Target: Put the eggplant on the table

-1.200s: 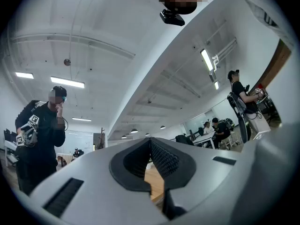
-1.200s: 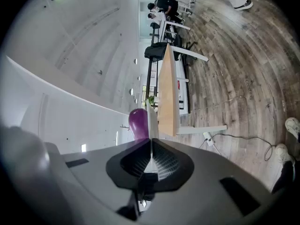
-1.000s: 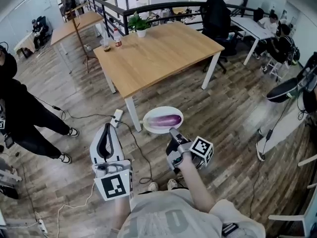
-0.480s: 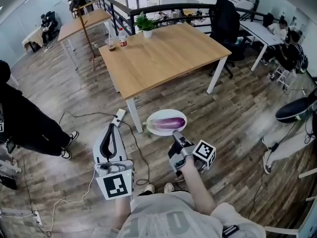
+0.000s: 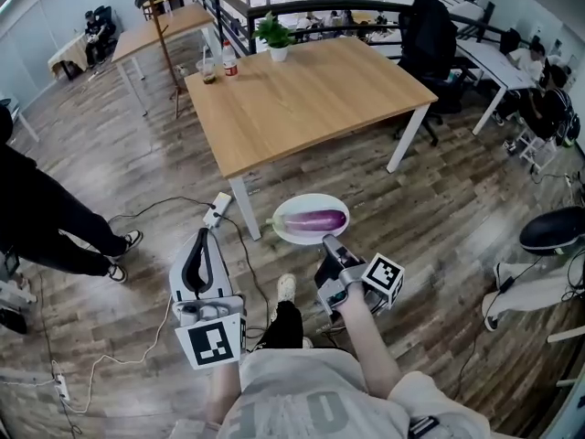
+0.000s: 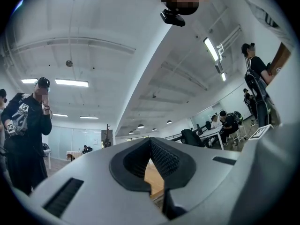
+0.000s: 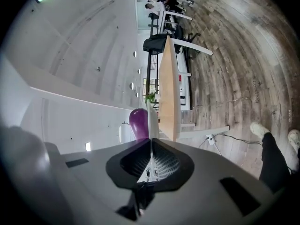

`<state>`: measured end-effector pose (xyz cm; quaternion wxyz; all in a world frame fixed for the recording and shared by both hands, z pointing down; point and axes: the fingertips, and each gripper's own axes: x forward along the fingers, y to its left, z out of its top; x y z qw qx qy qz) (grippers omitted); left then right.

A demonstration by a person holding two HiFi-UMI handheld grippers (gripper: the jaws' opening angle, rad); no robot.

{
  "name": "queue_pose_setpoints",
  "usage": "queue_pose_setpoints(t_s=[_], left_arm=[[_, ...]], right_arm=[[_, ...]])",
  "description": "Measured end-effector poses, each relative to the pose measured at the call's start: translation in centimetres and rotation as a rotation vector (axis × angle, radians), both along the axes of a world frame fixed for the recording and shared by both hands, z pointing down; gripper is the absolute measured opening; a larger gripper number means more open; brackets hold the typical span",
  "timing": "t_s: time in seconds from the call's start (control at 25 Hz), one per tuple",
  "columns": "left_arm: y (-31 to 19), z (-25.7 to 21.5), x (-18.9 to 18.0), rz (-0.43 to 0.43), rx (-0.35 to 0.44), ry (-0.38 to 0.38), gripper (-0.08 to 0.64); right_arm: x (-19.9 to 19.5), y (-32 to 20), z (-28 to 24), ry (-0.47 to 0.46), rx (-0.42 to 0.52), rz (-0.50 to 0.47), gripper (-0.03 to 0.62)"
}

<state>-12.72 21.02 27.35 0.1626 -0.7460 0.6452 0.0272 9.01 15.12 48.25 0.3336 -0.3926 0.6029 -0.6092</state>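
Right gripper (image 5: 327, 242) pinches plate (image 5: 294, 235) rim; left gripper (image 5: 202, 234) closed, empty.

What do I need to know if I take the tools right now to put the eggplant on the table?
The left tool is shut and holds nothing.
The right tool is shut on the rim of the white plate. The eggplant lies on the plate.
The plate hangs over the floor, just short of the wooden table.
Done: eggplant lifted on its plate.
Left: step up and set it on the tabletop. Keep the plate level, or the eggplant may roll off.
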Motion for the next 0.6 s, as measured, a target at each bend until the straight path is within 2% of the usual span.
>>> queue_pose_setpoints(t_s=[0.28, 0.6], left_arm=[[-5.4, 0.8, 1.2, 0.024, 0.067, 0.007, 0.009], [-16.4, 1.8, 0.1, 0.021, 0.047, 0.006, 0.009]], right_arm=[[1.4, -4.8, 1.7, 0.010, 0.013, 0.017, 0.026], [0.6, -14.5, 2.2, 0.026, 0.004, 0.012, 0.026]])
